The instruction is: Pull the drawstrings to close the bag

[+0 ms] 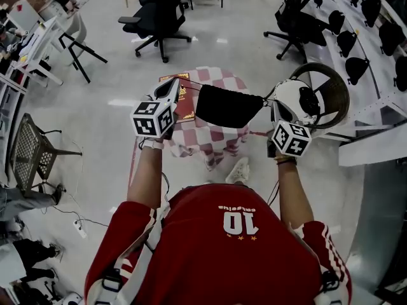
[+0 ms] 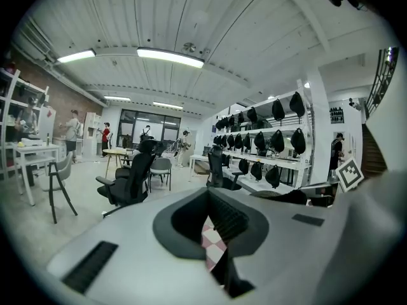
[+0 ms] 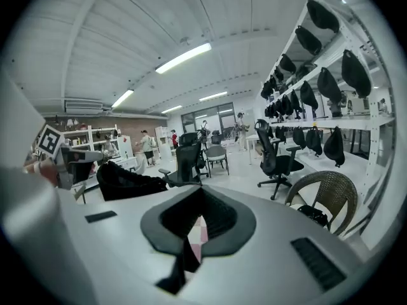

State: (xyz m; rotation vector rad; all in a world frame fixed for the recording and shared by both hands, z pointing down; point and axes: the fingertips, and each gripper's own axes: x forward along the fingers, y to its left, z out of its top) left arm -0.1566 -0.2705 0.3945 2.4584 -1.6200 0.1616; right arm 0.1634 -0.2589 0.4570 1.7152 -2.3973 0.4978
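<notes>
Slipping looks the likeliest failure: each drawstring (image 1: 193,84) is thin, and a sharp or uneven tug outward could drag one from its pinch and drop that side of the bag (image 1: 227,107) onto the table (image 1: 210,142). The left gripper (image 1: 179,85) and right gripper (image 1: 273,101) are each clamped tight on a cord end. The bag hangs in the air between them, above the table, mouth upward, its long axis running gripper to gripper, dipping slightly towards the right
</notes>
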